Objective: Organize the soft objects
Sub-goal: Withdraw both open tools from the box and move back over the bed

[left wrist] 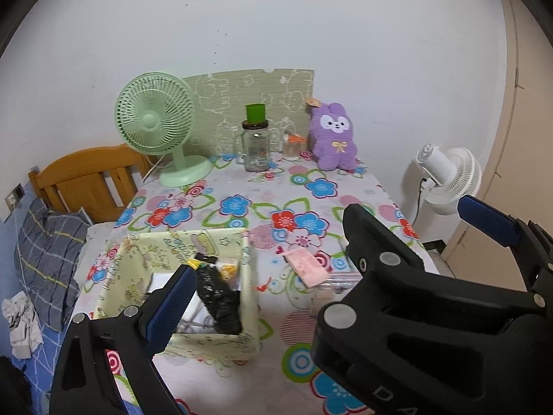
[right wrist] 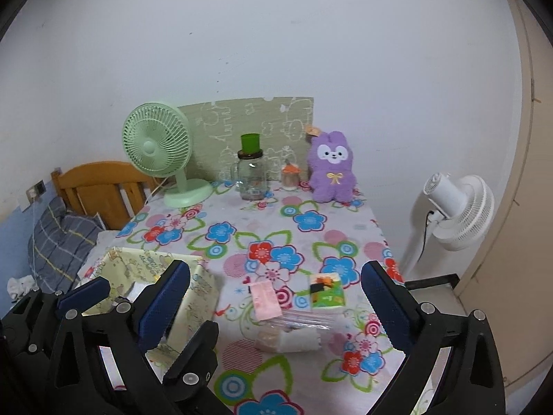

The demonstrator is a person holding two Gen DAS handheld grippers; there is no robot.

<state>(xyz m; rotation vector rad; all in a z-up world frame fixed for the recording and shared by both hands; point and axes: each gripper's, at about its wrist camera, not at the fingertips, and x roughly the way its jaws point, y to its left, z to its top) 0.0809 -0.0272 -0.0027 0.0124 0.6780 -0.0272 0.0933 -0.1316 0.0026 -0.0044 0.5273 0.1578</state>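
Now, working from the left, I see a bed with a checked pillow (left wrist: 48, 263) beside the table (right wrist: 242, 214), which wears a flowered cloth. Near the table's left edge stands my yellow fabric box (left wrist: 221, 342); inside it lie a black bundle with a yellow tip (left wrist: 217, 297), something white, and a small yellow-and-white item I can't identify. My left gripper (left wrist: 321, 252) hovers over the box and cloth with its blue pads (left wrist: 169, 307) spread wide and nothing between them. At the back stand a green fan (left wrist: 155, 121), a glass jar (right wrist: 250, 178) with a green cup (right wrist: 250, 143) on its lid, a smaller jar (right wrist: 289, 174), and a purple plush rabbit (right wrist: 331, 173) sitting upright against the wall. Mid-table, right of the box, lie a pink packet (right wrist: 264, 299), a green tissue pack (right wrist: 326, 292), and a clear plastic bag (right wrist: 293, 332) with contents I can't make out. My right gripper (right wrist: 276, 301) stands fully spread above these, gripping nothing. A white fan (right wrist: 459, 214) stands off the table's right side.
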